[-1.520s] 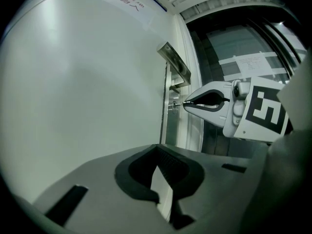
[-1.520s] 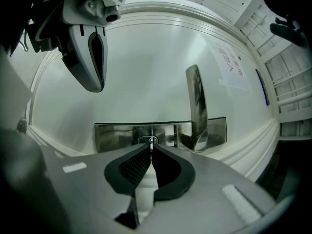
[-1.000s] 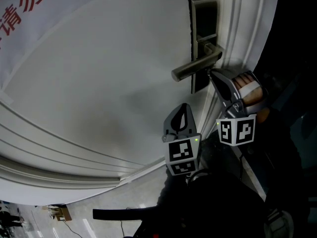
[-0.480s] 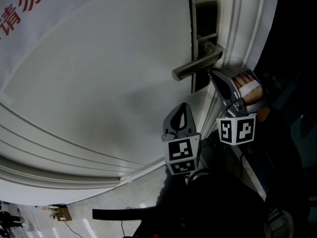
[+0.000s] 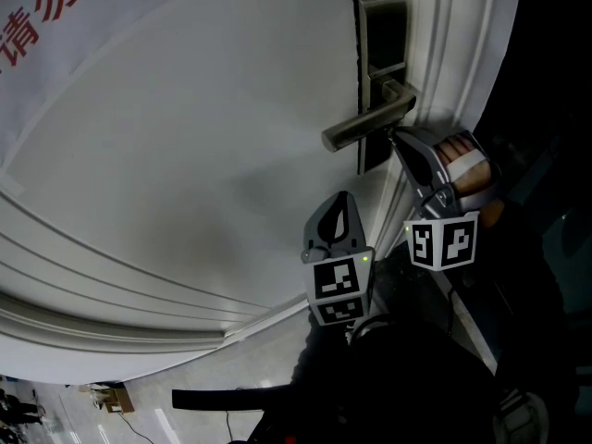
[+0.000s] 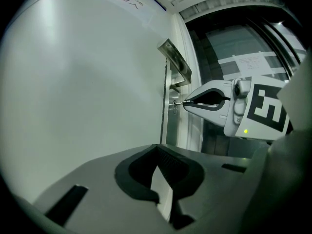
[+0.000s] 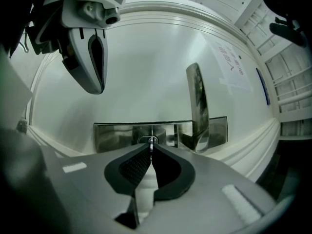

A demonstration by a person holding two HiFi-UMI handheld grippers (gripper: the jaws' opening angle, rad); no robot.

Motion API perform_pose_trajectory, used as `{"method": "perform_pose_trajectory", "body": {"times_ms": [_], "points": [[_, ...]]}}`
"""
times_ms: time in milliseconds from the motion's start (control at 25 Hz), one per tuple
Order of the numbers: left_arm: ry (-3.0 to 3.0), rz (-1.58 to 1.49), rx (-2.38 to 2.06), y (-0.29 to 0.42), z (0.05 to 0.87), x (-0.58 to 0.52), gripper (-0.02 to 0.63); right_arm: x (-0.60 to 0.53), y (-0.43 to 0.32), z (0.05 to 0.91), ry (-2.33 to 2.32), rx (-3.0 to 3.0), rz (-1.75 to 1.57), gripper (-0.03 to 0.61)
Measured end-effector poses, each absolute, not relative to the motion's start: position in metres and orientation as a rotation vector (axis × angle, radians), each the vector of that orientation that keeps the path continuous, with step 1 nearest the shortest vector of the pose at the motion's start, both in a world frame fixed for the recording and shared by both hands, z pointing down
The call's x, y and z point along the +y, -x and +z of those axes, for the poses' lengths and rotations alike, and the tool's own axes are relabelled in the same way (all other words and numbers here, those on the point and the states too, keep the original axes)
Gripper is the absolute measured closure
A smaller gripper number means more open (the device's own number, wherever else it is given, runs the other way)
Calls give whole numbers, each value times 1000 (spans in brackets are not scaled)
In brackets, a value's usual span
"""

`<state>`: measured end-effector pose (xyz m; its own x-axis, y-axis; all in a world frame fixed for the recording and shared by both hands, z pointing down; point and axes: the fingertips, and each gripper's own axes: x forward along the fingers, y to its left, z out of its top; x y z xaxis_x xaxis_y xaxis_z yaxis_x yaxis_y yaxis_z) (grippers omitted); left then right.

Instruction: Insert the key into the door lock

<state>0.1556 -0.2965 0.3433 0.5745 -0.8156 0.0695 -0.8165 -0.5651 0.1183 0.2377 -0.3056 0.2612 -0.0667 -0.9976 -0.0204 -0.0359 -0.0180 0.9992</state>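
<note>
A metal lock plate [image 5: 379, 35] with a lever handle [image 5: 365, 123] sits on the white door [image 5: 185, 155]. My right gripper [image 5: 393, 135] points at the plate just below the handle. In the right gripper view it [image 7: 151, 147] is shut on a small key [image 7: 152, 141], whose tip is at the keyhole in the plate [image 7: 117, 135], left of the handle [image 7: 197, 101]. The left gripper view shows the key [image 6: 176, 103] touching the plate edge-on. My left gripper [image 5: 344, 197] hangs lower down, apart from the lock, its jaws [image 6: 157, 150] shut on nothing.
A white banner with red lettering [image 5: 55, 7] hangs across the door's upper left. Raised mouldings [image 5: 111, 276] run along the door's lower part, and the door frame [image 5: 462, 44] stands right of the lock. A hand [image 5: 462, 169] holds the right gripper.
</note>
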Motion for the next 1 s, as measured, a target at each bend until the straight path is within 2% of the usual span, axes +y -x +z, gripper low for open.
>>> {"method": "perform_pose_trajectory", "body": {"times_ms": [1000], "points": [[-2653, 1, -1383, -155, 345, -299, 612, -307, -237, 261, -1193, -1257, -1258, 566]]}}
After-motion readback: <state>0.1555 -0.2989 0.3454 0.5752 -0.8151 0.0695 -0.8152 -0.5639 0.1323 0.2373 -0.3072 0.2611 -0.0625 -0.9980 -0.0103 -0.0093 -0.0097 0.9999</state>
